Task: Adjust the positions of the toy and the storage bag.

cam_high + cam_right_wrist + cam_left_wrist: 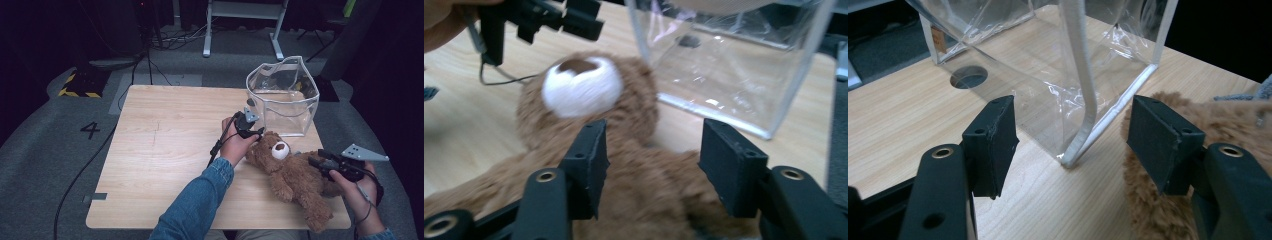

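Note:
A brown teddy bear [290, 175] with a white muzzle [581, 87] lies on its back at the front right of the wooden table [165, 150]. Just behind it stands a clear plastic bag [282, 95] with white trim, its mouth upward. My left gripper [256, 134] is beside the bear's head. Its jaws stand open, with the bag's near bottom corner [1070, 159] seen between them and brown fur [1148, 210] against the right-hand jaw. My right gripper [314, 161] hovers over the bear's chest [644, 200], open, with fur below and between the jaws and no pad pressing.
A round cable hole [969, 76] in the tabletop lies by the bag. A black cable [75, 180] runs off the table's left side onto grey carpet marked with a 4 [90, 130]. A white desk frame [245, 25] stands beyond the table.

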A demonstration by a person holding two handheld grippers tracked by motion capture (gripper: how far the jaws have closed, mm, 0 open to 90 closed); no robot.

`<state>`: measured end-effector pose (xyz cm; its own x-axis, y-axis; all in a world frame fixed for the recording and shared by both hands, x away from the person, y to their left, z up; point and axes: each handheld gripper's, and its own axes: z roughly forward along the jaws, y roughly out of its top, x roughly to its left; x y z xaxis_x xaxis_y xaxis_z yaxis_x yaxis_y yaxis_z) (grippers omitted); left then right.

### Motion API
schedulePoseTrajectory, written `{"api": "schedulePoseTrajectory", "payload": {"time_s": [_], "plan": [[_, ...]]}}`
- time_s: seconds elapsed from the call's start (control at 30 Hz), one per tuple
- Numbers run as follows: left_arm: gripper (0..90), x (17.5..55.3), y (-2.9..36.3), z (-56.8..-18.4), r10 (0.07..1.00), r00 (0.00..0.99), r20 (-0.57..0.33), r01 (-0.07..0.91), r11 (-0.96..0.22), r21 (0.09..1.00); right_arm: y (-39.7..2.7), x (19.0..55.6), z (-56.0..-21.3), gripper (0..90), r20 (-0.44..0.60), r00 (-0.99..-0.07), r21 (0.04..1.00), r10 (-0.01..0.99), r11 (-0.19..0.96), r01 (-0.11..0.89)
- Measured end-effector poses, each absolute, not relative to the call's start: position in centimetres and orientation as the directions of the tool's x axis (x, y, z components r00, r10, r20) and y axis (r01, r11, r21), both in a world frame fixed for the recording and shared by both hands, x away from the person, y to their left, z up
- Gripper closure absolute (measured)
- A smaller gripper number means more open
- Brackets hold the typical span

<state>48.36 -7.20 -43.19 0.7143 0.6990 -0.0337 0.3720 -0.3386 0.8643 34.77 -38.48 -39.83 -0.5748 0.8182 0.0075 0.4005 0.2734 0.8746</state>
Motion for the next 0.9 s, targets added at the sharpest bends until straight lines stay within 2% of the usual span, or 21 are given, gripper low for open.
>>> {"api": "schedulePoseTrajectory", "payload": {"time_s": [0.23, 0.53, 0.63, 0.67, 0.73, 0.83, 0.9], "plan": [[38.3, 49.3, -7.6, -43.0, 0.702, 0.712, -0.026, 0.367, -0.341, 0.866, -38.9, 36.6, -39.1, 46.6, -0.017, -0.569, 0.858, 0.822, 0.304, 0.414], [39.4, 50.4, -9.1, -42.6, 0.696, 0.717, -0.033, 0.366, -0.336, 0.868, -38.2, 36.7, -39.9, 47.0, 0.0, -0.589, 0.852, 0.808, 0.308, 0.423], [42.3, 50.7, -9.5, -42.7, 0.696, 0.717, -0.035, 0.373, -0.341, 0.863, -38.2, 36.6, -40.0, 46.9, 0.016, -0.587, 0.854, 0.809, 0.294, 0.428], [44.3, 50.9, -9.7, -42.7, 0.696, 0.717, -0.029, 0.366, -0.34, 0.866, -38.2, 36.6, -40.0, 46.9, 0.017, -0.586, 0.855, 0.81, 0.292, 0.429], [60.3, 51.1, -9.5, -42.5, 0.682, 0.731, 0.007, 0.329, -0.361, 0.873, -38.4, 36.5, -40.0, 47.0, 0.016, -0.589, 0.857, 0.808, 0.292, 0.425], [76.8, 51.2, -9.3, -42.2, 0.674, 0.738, 0.029, 0.322, -0.389, 0.863, -38.5, 36.2, -40.0, 47.3, 0.025, -0.588, 0.859, 0.809, 0.283, 0.426], [83.4, 51.2, -9.2, -42.1, 0.669, 0.742, 0.035, 0.322, -0.402, 0.857, -38.6, 36.1, -40.0, 47.4, 0.014, -0.595, 0.856, 0.803, 0.298, 0.422]]}}
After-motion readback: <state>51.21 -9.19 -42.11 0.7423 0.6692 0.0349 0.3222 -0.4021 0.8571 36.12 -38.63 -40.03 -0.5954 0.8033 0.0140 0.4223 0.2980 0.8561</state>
